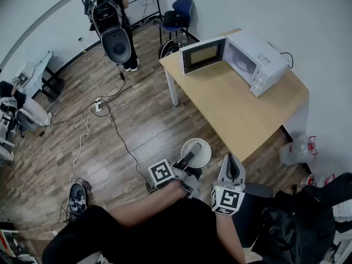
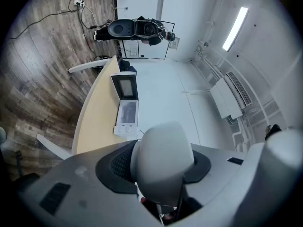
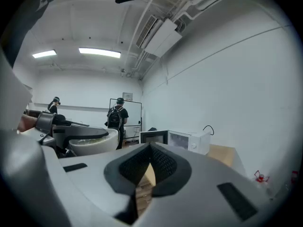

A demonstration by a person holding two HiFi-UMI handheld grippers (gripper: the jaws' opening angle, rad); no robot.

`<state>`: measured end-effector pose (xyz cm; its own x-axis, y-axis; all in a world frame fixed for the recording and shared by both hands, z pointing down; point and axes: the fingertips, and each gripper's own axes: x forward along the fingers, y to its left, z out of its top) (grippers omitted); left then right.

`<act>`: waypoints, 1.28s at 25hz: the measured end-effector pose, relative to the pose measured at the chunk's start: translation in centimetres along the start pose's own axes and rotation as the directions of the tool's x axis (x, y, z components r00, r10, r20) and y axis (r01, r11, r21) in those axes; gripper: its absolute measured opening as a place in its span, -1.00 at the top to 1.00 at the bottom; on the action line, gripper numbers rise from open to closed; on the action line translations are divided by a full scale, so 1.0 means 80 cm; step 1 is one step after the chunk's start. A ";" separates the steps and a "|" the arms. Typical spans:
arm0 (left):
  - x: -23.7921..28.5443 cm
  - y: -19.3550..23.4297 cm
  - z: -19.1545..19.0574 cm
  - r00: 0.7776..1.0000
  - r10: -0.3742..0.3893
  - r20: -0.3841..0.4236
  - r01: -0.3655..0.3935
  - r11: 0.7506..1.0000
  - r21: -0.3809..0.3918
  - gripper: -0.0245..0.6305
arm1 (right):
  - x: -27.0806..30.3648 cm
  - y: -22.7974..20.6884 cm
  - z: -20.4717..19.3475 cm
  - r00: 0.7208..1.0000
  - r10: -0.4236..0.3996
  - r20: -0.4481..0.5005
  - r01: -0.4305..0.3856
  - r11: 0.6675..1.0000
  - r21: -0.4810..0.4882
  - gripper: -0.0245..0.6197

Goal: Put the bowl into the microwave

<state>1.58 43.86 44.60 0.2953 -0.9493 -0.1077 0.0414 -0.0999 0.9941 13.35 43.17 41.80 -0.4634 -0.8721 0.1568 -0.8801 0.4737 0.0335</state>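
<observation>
A white bowl [image 1: 196, 152] hangs in the air just off the near edge of the wooden table [image 1: 242, 106]. My left gripper [image 1: 188, 159] is shut on its rim. In the left gripper view the bowl [image 2: 163, 160] fills the space between the two jaws. The white microwave [image 1: 250, 59] stands at the table's far end with its door [image 1: 202, 54] swung open; it also shows small as the microwave [image 2: 127, 109] and the microwave [image 3: 188, 140]. My right gripper [image 1: 231, 168] is beside the bowl, to its right, shut and empty. In the right gripper view the bowl [image 3: 92, 142] sits at the left.
A person with a backpack [image 1: 110, 12] stands at the far wall near a blue chair [image 1: 179, 12]. Cables and a power strip [image 1: 99, 106] run over the wooden floor. A plastic bottle [image 1: 294, 150] and a black bag [image 1: 300, 216] lie at the right.
</observation>
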 end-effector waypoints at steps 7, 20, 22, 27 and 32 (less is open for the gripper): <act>0.016 0.019 0.008 1.000 0.013 0.029 -0.014 1.000 0.008 0.36 | 0.016 0.004 -0.019 0.998 0.062 -0.004 -0.062 0.996 -0.068 0.74; 0.110 0.057 0.084 1.000 0.027 0.014 -0.027 1.000 0.008 0.36 | 0.122 -0.027 -0.018 0.999 0.021 -0.036 -0.023 0.997 -0.079 0.74; 0.136 0.067 0.099 0.999 0.033 -0.008 -0.033 0.999 -0.003 0.36 | 0.151 -0.036 -0.013 0.999 0.001 -0.044 -0.005 0.996 -0.087 0.74; 0.215 0.092 0.154 0.997 0.052 -0.062 -0.053 0.998 -0.016 0.36 | 0.247 -0.056 -0.005 0.997 -0.042 -0.068 0.037 0.996 -0.078 0.74; 0.292 0.095 0.213 0.990 0.049 -0.134 -0.052 0.998 -0.022 0.36 | 0.334 -0.059 0.013 0.992 -0.069 -0.110 0.059 0.994 -0.092 0.74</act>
<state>-7.44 15.82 49.77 0.4218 -0.9047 -0.0596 0.0468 -0.0439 0.9979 4.99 17.49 44.80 -0.3875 -0.8840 0.2616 -0.8925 0.4308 0.1334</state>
